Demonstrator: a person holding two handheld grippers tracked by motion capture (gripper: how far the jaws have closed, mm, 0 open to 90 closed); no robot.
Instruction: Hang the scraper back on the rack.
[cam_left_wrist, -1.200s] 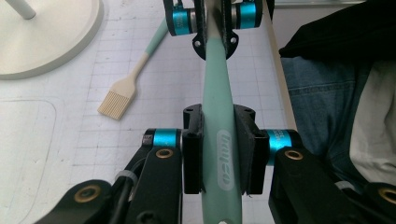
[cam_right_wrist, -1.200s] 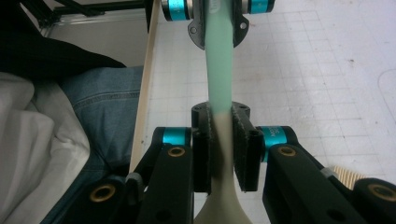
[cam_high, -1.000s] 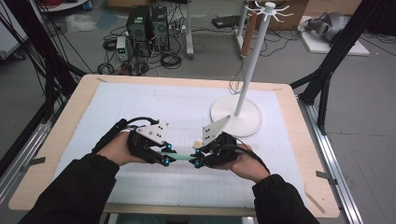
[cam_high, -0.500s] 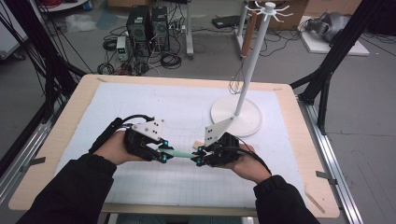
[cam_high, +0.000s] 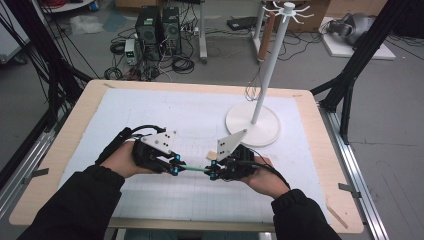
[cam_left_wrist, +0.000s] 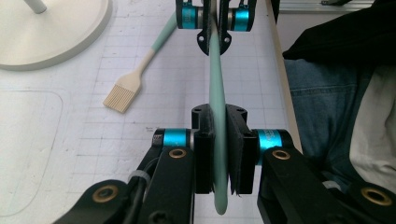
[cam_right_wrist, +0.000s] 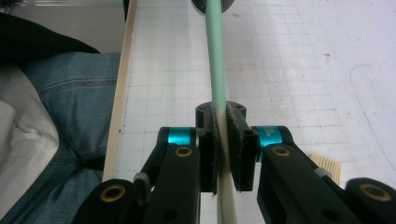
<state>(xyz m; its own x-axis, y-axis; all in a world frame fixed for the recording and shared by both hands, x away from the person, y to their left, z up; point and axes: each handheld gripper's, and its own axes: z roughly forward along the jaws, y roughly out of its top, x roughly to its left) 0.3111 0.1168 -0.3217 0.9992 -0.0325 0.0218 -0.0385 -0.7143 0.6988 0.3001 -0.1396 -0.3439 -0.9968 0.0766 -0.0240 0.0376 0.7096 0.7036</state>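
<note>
both grippers clamped on one brush (cam_high: 192, 169), held level over the desk (cam_high: 65, 150) near its 6 o'clock edge. left gripper (cam_high: 174, 165) has just been closing, now pinching the mint handle end. right gripper (cam_high: 213, 171) clamps the cream neck, bristles behind it. stand (cam_high: 252, 125) sits at 1 o'clock from them.

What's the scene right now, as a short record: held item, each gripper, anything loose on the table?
held item: green-handled utensil, spanning both grippers above the table
left gripper: shut on the green end; fingers have just been closing
right gripper: shut on the cream part
loose brush: flat on the table, near the stand base
stand base: white, round
</note>
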